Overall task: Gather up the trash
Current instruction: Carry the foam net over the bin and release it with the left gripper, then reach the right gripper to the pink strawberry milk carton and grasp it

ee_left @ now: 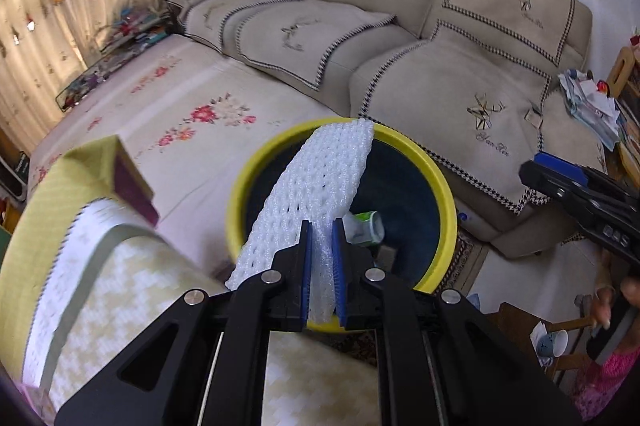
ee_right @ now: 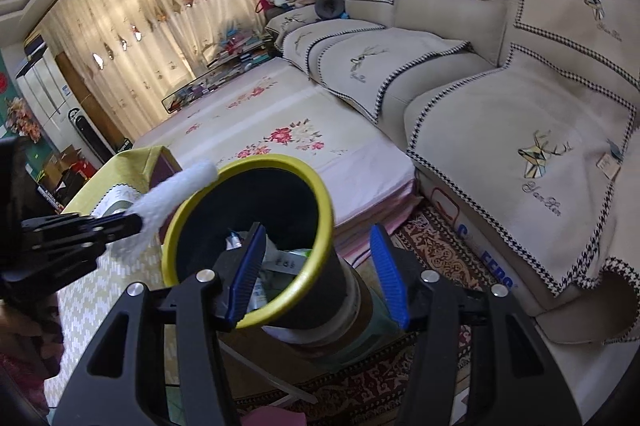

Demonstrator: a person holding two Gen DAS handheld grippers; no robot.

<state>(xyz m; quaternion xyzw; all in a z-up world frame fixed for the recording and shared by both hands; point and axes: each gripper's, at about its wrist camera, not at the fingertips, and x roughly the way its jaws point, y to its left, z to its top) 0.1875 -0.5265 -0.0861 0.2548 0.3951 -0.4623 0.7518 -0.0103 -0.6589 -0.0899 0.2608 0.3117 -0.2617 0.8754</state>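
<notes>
Landmark: everything below is placed relative to the yellow-rimmed trash bin [ee_left: 440,181], which stands just off the edge of the bench [ee_left: 132,290] with the yellow woven cover.

Step in hand: looks like the drop-off. The left hand-held gripper [ee_left: 322,226] has a white foam fruit net [ee_left: 320,177] and is bringing it over the bin mouth.

Where the trash is: the foam net stretches from the near rim across the opening to the far rim, so it's above the bin, not inside yet. In the right wrist view the same net [ee_right: 176,185] pokes out just left of the rim.

Already in the bin: a crumpled green-and-white wrapper [ee_left: 366,226] plus some paper bits at the bottom.

Left hand-held gripper state: blue pads clamped on the near end of the net, foam squeezed between them.

Right hand-held gripper [ee_right: 320,270] state: pads wide apart, nothing between them. It straddles the near side of the bin, one pad over the opening and one outside the wall. Can't tell if it touches the rim.

Left pose: pointing forward and slightly down at the bin from the bench side.

Right pose: angled down at the bin from the side nearer the sofa [ee_right: 500,73].

Next move, my guess: tip the net's free end down into the opening, then let go. It's light and springy, so it could hang on the rim or bounce out.
</notes>
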